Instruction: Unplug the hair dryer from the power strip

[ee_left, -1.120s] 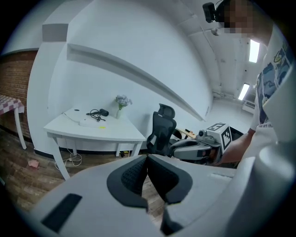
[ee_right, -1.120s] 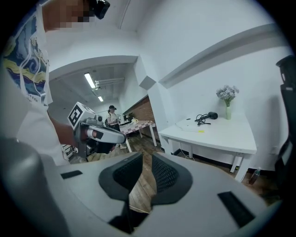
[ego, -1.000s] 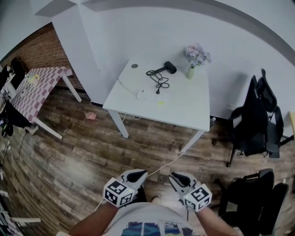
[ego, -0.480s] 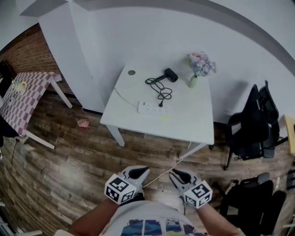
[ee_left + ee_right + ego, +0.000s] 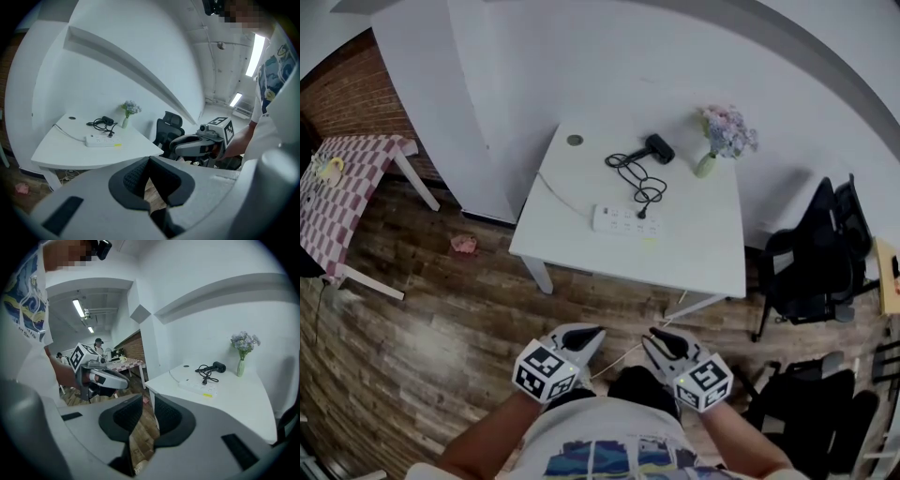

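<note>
A black hair dryer (image 5: 658,146) lies at the back of the white table (image 5: 694,258), its cord (image 5: 630,170) coiled in front of it. The black plug (image 5: 643,214) sits in the white power strip (image 5: 622,220) at mid-table. Both grippers hang low by my body over the wood floor, well short of the table. My left gripper (image 5: 584,336) (image 5: 149,161) has its tips together and holds nothing. The jaws of my right gripper (image 5: 657,339) (image 5: 148,399) are opening, with only floor between them. The strip (image 5: 101,139) (image 5: 199,387) and dryer (image 5: 108,120) (image 5: 218,365) show far ahead in both gripper views.
A vase of flowers (image 5: 724,141) stands at the table's back right corner. Black office chairs (image 5: 811,262) crowd the right side. A pink checkered table (image 5: 347,197) stands at the left, a pink scrap (image 5: 465,245) lies on the floor, and a white cable (image 5: 623,352) runs under the table.
I have walked toward the white table, which now sits nearer and more central. The checkered table has slid off to the left. Both grippers came forward with me.
</note>
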